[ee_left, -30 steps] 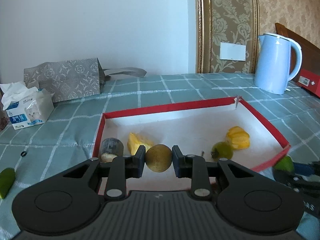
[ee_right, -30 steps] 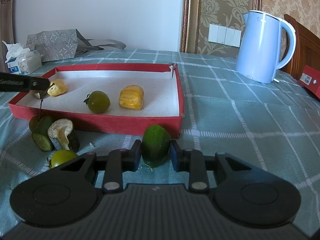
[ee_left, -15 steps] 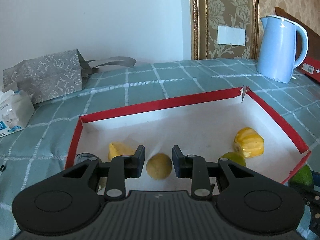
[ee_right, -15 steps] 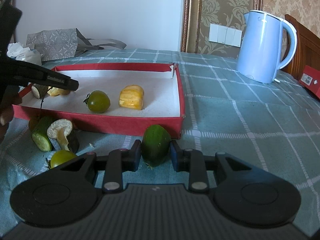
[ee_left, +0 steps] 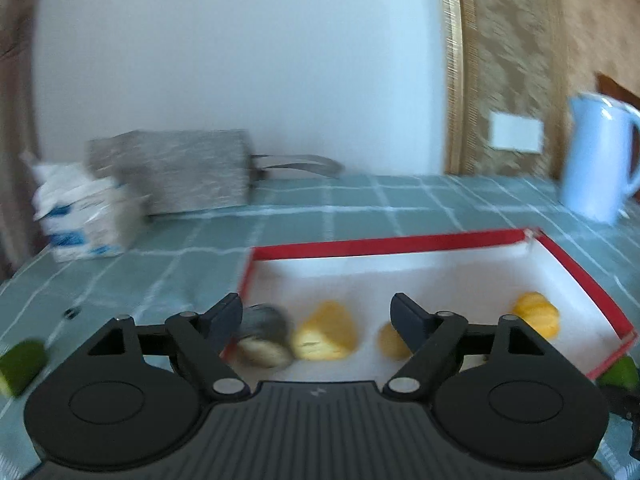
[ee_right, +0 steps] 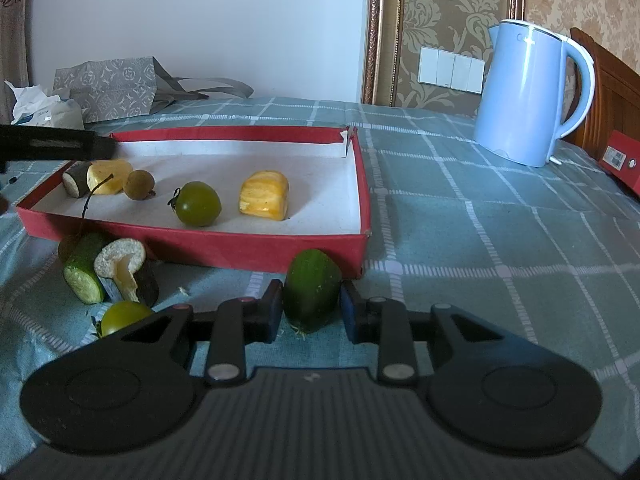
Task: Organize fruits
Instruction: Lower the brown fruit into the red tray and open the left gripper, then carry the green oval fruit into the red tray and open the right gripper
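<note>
Closest to the right wrist camera, the right gripper [ee_right: 312, 306] pinches a dark green cucumber piece [ee_right: 313, 289] between its 2 pads. The piece sits on the checked teal tablecloth [ee_right: 500, 240], right by the front wall of the red tray [ee_right: 200, 246]. To the left, outside the tray, lie a small yellow-green tomato [ee_right: 124, 316], another cucumber chunk [ee_right: 82, 272] and a cut piece with a white, hollow middle [ee_right: 122, 268]. These 2 pieces touch each other.

Inside the tray, on its white floor, sit a green tomato with a stem [ee_right: 198, 204] and a ridged yellow fruit piece [ee_right: 265, 196], near each other but apart. Farther left in the tray are a small round brown fruit [ee_right: 139, 185], a pale yellow wedge [ee_right: 108, 176] and a dark-skinned cut stub [ee_right: 76, 178], all close together.

Near the left wrist camera, which is blurry, the left gripper [ee_left: 316, 318] has its jaws spread wide and still opening, with nothing pinched. The small round brown fruit [ee_left: 392, 340] lies on the tray floor just by the right finger. The yellow wedge [ee_left: 326, 336] and the dark stub [ee_left: 264, 336] show between the fingers, farther on.

Behind the tray stand a blue kettle [ee_right: 532, 92], a grey patterned bag [ee_right: 106, 88] and a tissue pack [ee_right: 44, 110].
</note>
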Demonstrator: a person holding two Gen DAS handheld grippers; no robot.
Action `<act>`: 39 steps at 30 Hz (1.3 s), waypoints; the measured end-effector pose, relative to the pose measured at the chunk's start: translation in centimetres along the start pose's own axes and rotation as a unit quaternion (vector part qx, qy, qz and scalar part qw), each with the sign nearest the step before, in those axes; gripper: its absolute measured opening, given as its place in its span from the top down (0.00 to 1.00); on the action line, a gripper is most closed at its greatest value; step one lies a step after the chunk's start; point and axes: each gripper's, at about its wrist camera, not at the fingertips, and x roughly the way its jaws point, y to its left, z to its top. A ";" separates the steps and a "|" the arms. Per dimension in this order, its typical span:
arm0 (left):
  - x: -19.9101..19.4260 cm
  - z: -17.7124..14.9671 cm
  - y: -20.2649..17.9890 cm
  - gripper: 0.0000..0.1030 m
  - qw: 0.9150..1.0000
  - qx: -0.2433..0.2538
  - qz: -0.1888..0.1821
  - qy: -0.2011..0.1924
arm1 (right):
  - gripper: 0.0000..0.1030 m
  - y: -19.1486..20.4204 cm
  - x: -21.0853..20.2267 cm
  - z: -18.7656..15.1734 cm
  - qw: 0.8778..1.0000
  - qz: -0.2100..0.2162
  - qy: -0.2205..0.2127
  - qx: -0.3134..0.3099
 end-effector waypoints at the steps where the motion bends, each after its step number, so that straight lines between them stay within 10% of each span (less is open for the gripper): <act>1: -0.3 -0.1 0.6 0.21 1.000 -0.011 -0.002 0.002 | 0.72 0.0 0.0 0.0 1.000 0.000 0.000 0.000; 39: -4.6 -6.2 1.6 0.18 0.993 0.035 -0.054 0.103 | 0.72 -0.3 -1.2 4.0 0.998 0.005 -0.060 0.014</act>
